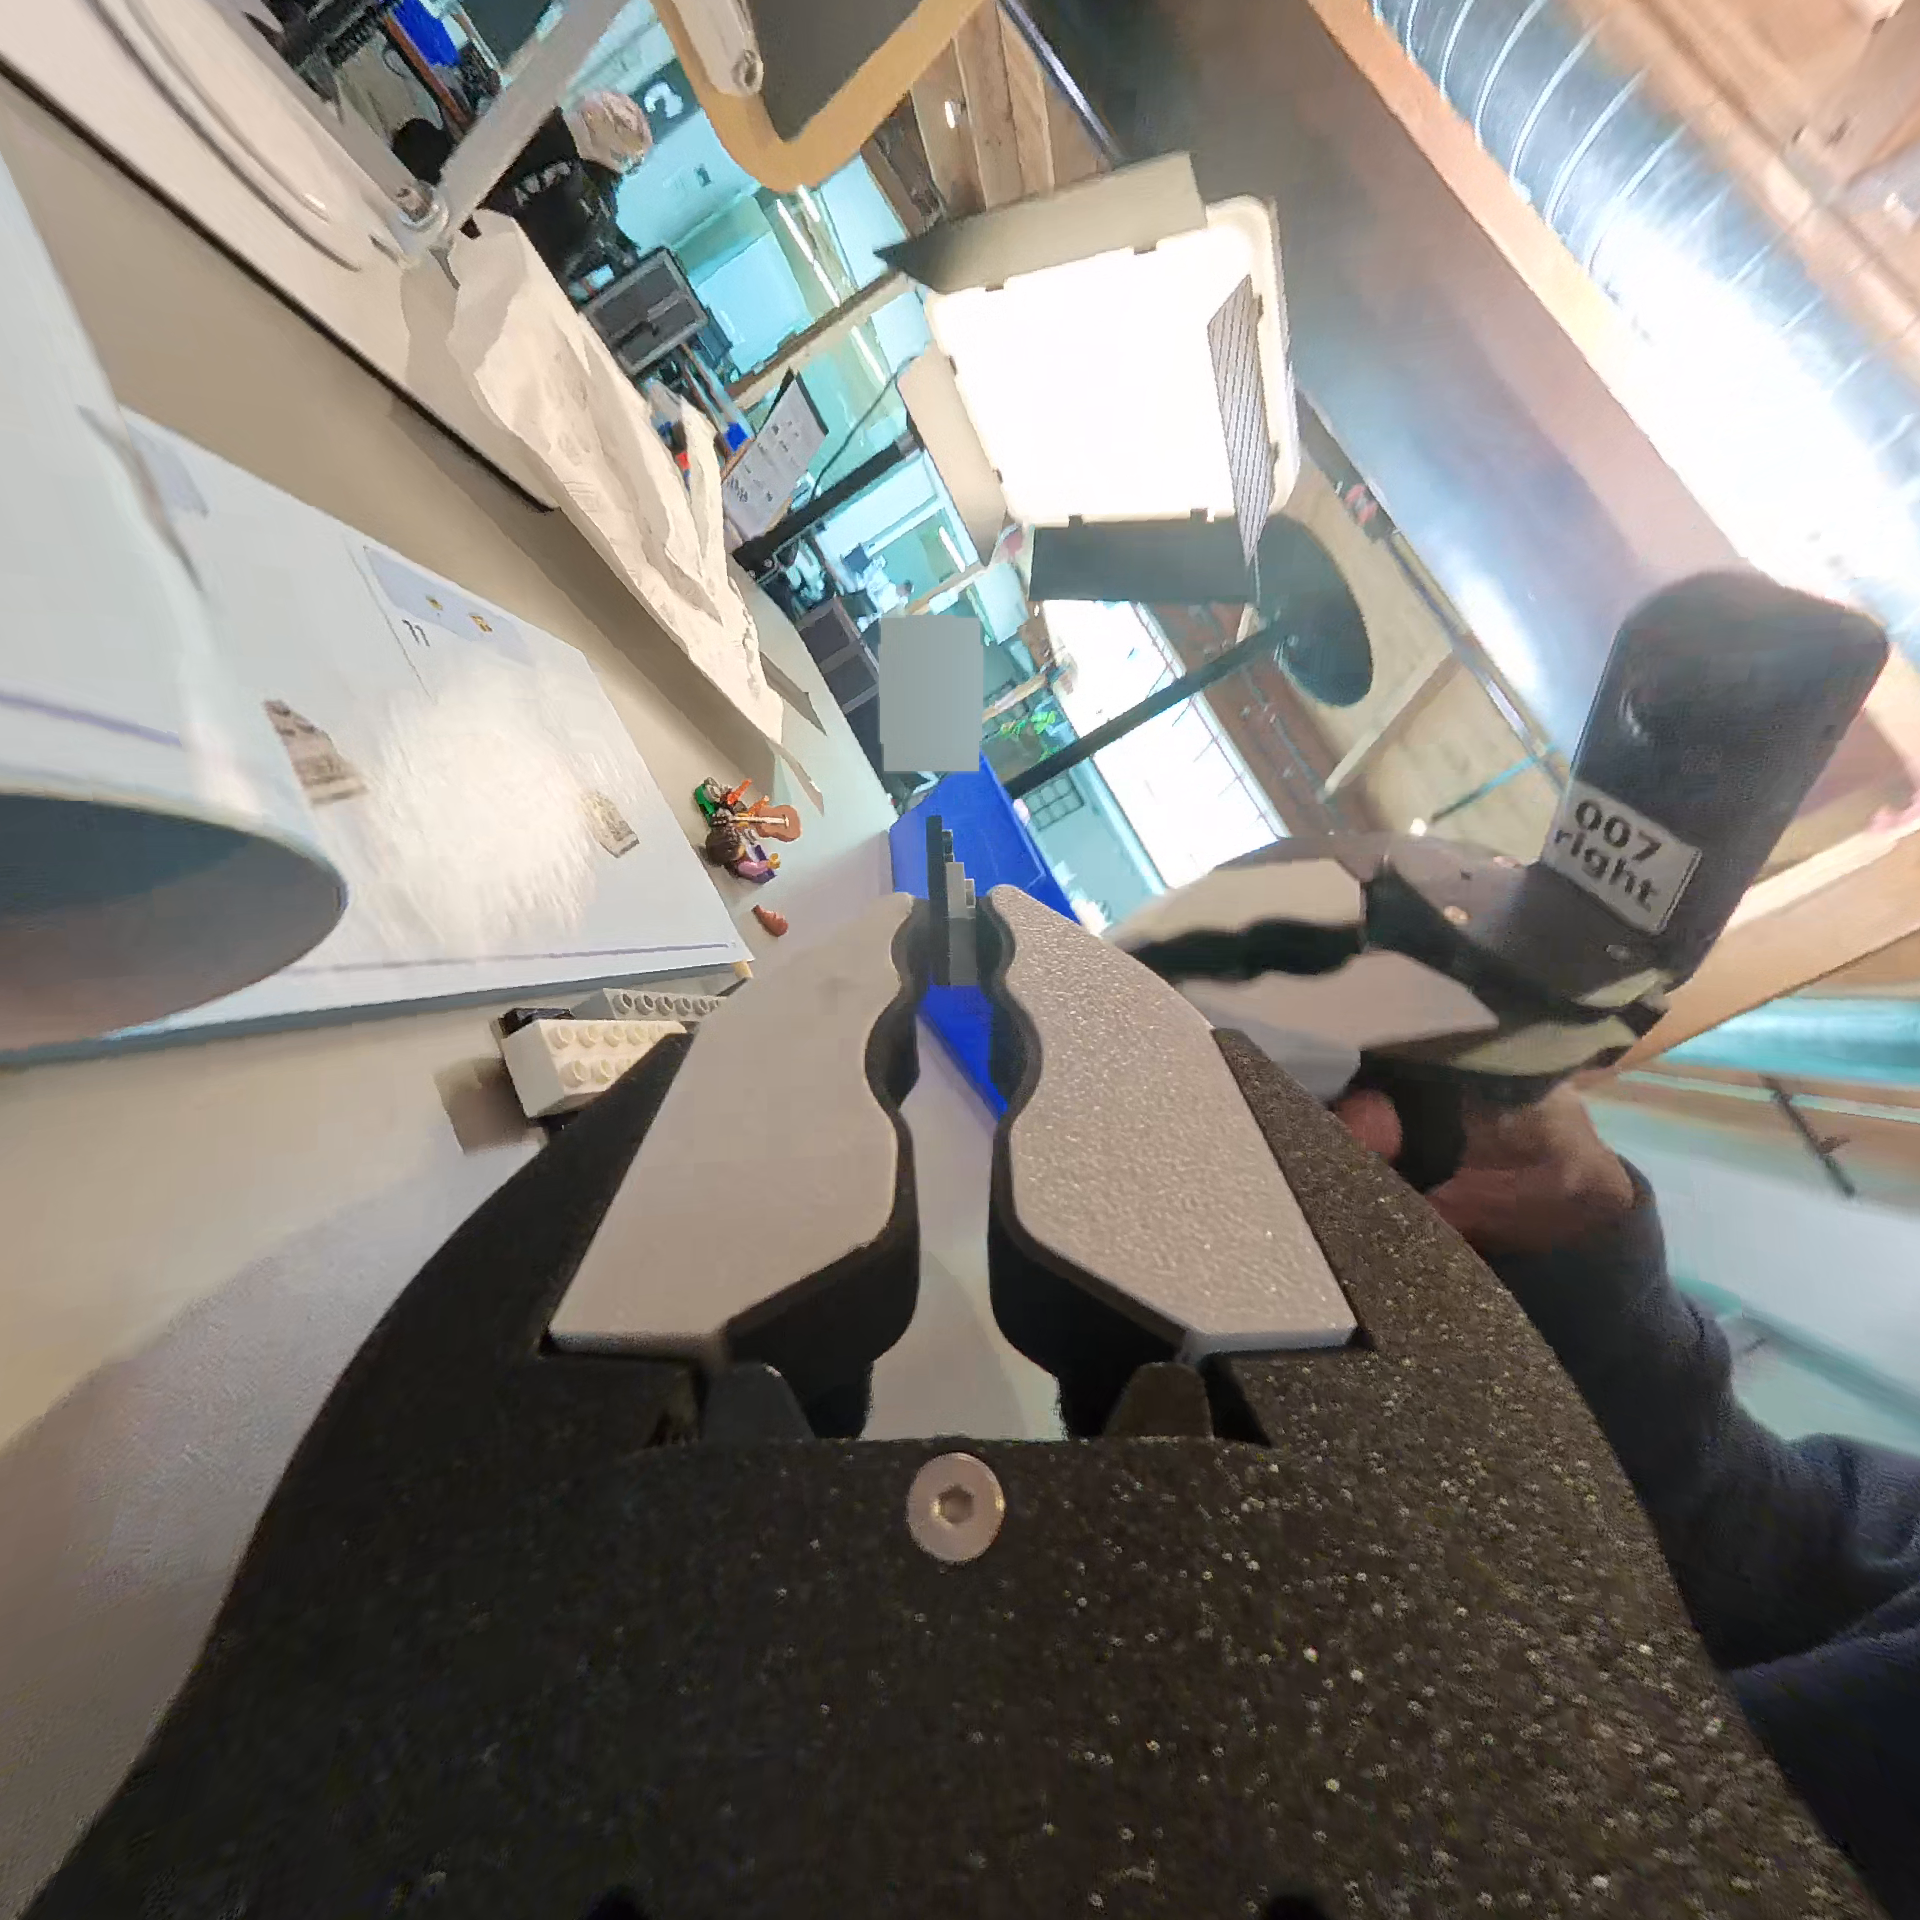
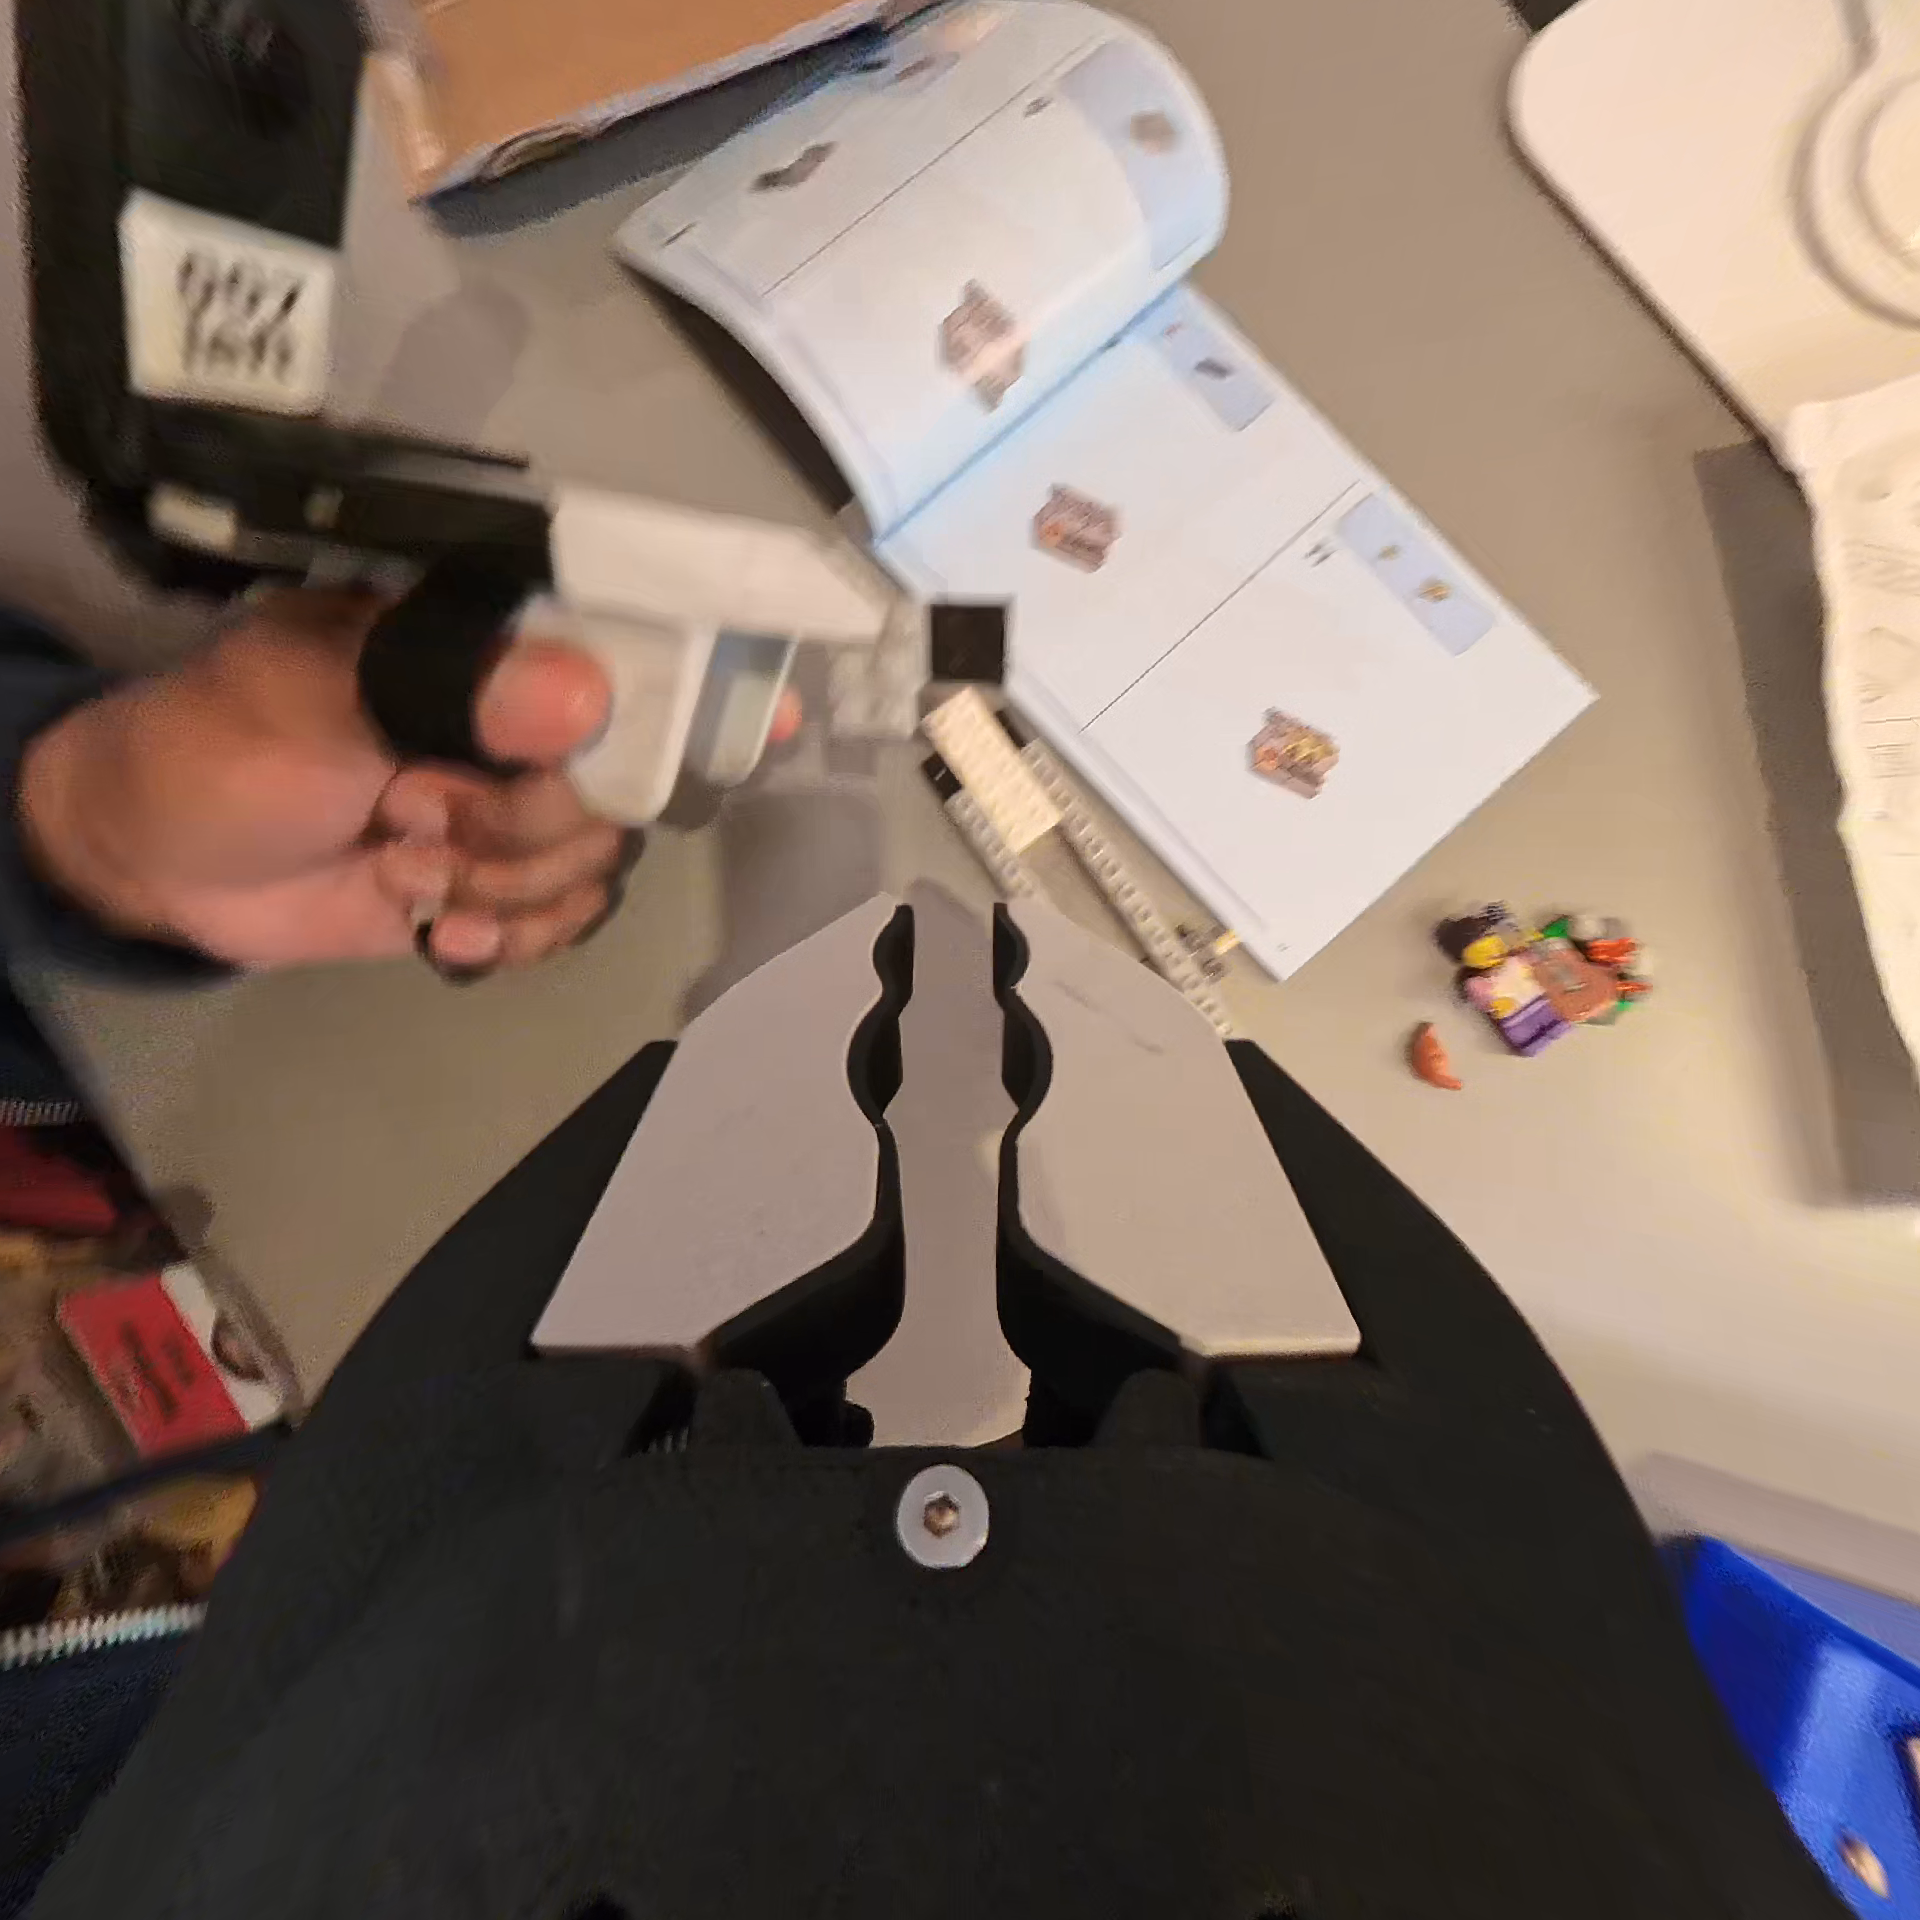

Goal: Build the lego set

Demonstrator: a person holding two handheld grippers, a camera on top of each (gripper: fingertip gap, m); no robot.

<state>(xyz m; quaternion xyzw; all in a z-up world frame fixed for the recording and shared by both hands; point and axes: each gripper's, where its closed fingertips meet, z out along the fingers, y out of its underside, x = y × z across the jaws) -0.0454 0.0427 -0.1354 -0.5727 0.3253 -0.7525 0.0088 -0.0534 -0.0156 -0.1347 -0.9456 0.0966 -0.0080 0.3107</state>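
Grey and black, a small stack of toy bricks [image 1: 951, 914] sits edge-on at frame centre of the left wrist view, pinched at the tips of the left claw [image 1: 951, 930], pads pressed to both faces; seemingly lifted off the table [image 1: 208, 1247] so its edges stay reachable. Seen from the right wrist view as a dark square [image 2: 966, 642] at the left claw's tip, centre-left, above a white brick bar [image 2: 992, 774]. Lower centre there, the right claw [image 2: 951, 920] parted slightly, nothing between its pads, only bare tabletop behind. Further out: open instruction booklet [image 2: 1299, 623] upper right, laid flat, probably for reading; toy figure [image 2: 1527, 982] and a brown piece [image 2: 1437, 1060] at right; blue bin [image 2: 1808, 1704] bottom right corner.
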